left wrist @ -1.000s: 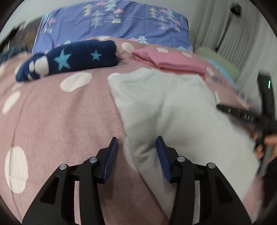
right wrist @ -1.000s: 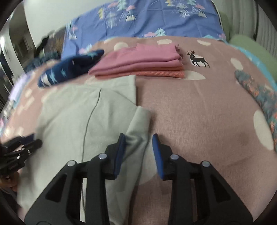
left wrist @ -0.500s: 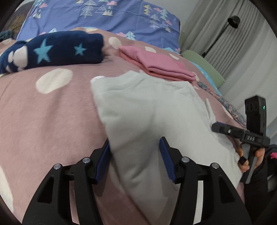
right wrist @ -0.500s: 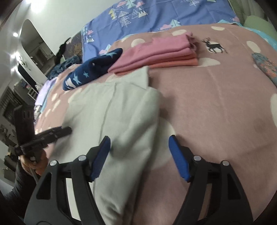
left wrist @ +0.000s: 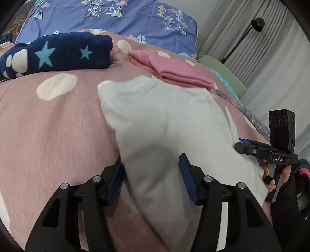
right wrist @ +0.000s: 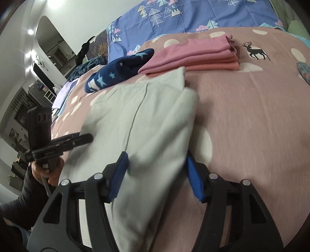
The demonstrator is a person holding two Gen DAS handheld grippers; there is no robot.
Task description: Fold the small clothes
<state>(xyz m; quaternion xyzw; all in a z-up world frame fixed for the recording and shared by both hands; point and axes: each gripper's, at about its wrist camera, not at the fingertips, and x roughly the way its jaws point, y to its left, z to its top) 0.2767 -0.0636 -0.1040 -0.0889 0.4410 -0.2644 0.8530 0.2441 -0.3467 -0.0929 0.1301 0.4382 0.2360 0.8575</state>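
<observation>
A pale grey-green garment [left wrist: 164, 116] lies flat on the pink dotted bedspread [left wrist: 48, 126], its right side folded inward [right wrist: 155, 120]. My left gripper [left wrist: 150, 174] straddles the garment's near left edge, jaws apart, with cloth between them but not pinched. My right gripper [right wrist: 156, 174] straddles the near right fold. Its jaws are closing, and the cloth between them is still loose. Each gripper shows in the other's view: the right gripper [left wrist: 240, 144] at the garment's right edge, the left gripper [right wrist: 85, 138] at its left edge, each held in a hand.
A folded pink stack [right wrist: 193, 56] and a navy star-print garment [left wrist: 58, 54] lie behind the garment. A blue tree-print pillow [left wrist: 116, 17] is at the head of the bed, a green pillow [left wrist: 222, 71] and floor lamp [left wrist: 256, 22] at right. A patterned cloth [right wrist: 304, 71] lies far right.
The right jaws opened wide off the sleeve fold, then narrowed a little. The left gripper shifted so the garment's left edge now sits between its jaws. Both grippers tilted.
</observation>
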